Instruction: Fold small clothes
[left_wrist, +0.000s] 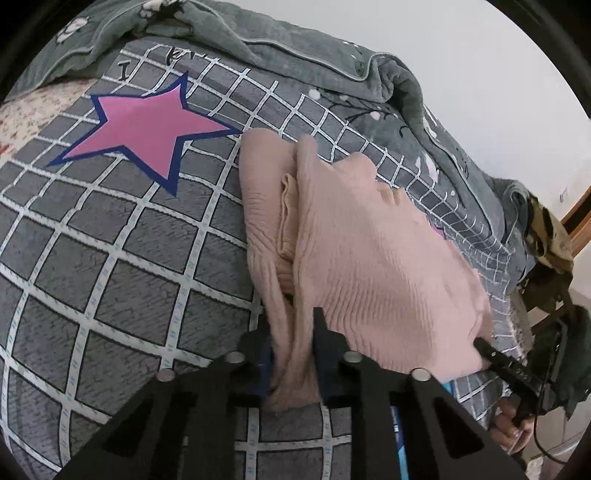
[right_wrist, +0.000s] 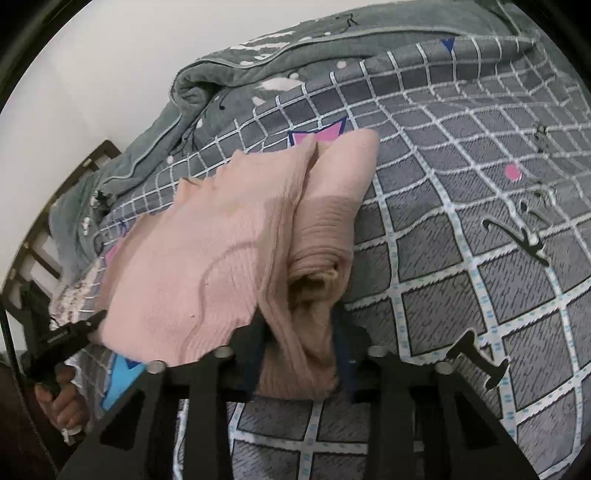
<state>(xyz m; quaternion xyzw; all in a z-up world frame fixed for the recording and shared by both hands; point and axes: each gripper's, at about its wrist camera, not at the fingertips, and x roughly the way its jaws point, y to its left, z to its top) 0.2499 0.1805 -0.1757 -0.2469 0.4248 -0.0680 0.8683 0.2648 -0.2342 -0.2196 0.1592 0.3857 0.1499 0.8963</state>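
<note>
Pink knit garment (left_wrist: 369, 251) (pink star (left_wrist: 147, 129) in left view only) pinched by both grippers.

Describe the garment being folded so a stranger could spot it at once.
Start at the bed, covered by a grey sheet with a white grid and a pink star. Beside that star lies the pink ribbed knit top, partly folded. It is the only plain pink cloth there; the rumpled quilt behind it is grey-green.
</note>
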